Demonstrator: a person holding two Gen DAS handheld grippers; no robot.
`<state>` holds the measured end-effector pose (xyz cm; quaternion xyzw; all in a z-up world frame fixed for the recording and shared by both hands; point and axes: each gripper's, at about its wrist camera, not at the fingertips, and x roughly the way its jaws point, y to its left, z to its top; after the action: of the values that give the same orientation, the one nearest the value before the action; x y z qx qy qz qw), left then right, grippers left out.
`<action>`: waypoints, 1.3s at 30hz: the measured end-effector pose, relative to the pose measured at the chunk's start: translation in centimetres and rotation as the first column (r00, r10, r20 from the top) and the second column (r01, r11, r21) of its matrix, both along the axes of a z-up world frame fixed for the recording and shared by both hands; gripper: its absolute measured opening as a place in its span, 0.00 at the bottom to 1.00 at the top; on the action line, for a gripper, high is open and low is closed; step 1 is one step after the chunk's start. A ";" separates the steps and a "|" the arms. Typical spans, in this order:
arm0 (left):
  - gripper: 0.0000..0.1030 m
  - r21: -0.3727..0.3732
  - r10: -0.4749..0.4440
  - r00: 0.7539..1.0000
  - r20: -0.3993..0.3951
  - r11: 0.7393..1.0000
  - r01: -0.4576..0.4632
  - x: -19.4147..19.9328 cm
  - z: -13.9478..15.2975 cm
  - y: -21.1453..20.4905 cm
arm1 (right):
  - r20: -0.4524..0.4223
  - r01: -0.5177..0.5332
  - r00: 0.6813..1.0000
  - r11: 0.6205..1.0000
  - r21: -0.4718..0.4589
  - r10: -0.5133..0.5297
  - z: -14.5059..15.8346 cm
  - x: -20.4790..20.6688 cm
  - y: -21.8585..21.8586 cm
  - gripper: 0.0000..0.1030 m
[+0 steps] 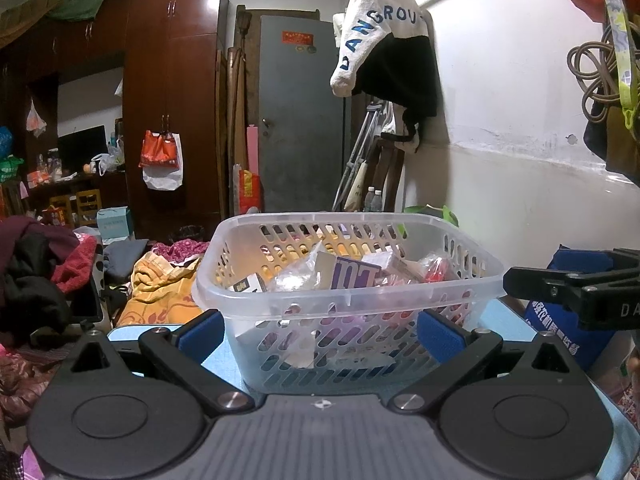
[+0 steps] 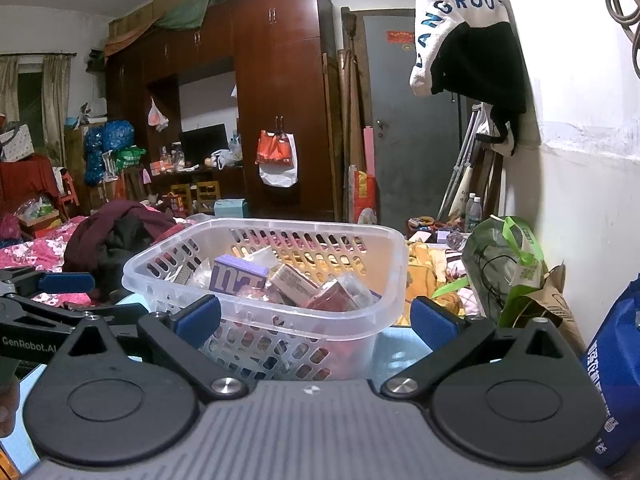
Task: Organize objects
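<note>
Clear plastic basket [image 1: 348, 276] – its packets overlap, mostly unreadable.

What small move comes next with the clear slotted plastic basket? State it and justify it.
Probably ease the left gripper forward so its open blue pads straddle the clear slotted plastic basket wall. The basket sits centred before it, already holding boxes and packets; the right gripper is also open and empty.

Far ahead of the hand-held gripper stands a dark red wardrobe [image 2: 276, 92] with an orange-and-white bag [image 2: 278, 158] on its door. Right of it, a grey door [image 2: 412, 120]. Above right hangs a white-and-black garment [image 2: 464, 36]. A blue bag [image 2: 616, 376] sits close right.
</note>
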<state>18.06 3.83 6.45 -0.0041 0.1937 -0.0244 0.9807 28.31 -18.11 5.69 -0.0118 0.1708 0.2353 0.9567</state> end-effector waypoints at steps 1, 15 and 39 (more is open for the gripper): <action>1.00 -0.001 0.000 1.000 0.001 1.000 0.000 0.0 0.0 0.0 | 0.000 0.000 1.000 1.000 0.000 0.000 0.0 0.0 0.0 1.00; 1.00 0.000 -0.002 1.000 -0.003 1.000 0.002 0.1 0.0 -0.2 | -0.002 0.003 1.000 1.000 0.002 -0.003 0.1 0.0 -0.3 1.00; 1.00 0.003 -0.009 1.000 -0.001 1.000 0.009 0.2 0.0 -0.6 | -0.001 0.001 1.000 1.000 0.004 0.000 0.0 0.1 -0.8 1.00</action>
<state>18.25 3.22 6.42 -0.0016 0.1944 -0.0284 0.9805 28.40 -18.87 5.73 -0.0097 0.1706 0.2355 0.9567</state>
